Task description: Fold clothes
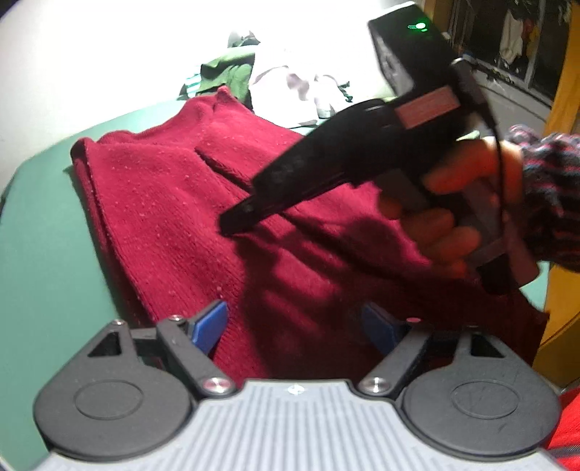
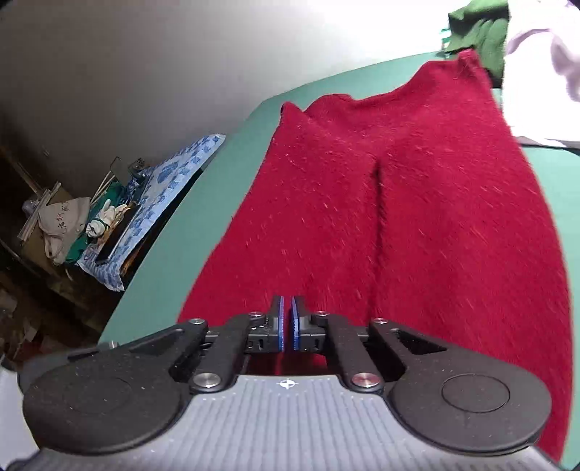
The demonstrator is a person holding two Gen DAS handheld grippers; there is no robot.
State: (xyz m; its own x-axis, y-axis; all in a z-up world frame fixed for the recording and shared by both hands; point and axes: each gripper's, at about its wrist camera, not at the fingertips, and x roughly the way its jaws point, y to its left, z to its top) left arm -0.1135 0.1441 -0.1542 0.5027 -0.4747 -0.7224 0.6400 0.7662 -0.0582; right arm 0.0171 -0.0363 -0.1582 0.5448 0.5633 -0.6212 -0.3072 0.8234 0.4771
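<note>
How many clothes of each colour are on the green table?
Red: 1, the red sweater
Dark green: 1, the green garment
White or pale: 1, the pale garment, though that heap is too bright to separate
Total: 3

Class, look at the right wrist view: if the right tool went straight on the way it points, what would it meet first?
Most likely the red sweater, spread on the green table just ahead of the shut right tool; depth is uncertain.

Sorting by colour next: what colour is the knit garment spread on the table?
Deep red garment, plain knit; clearest in the right wrist view.
</note>
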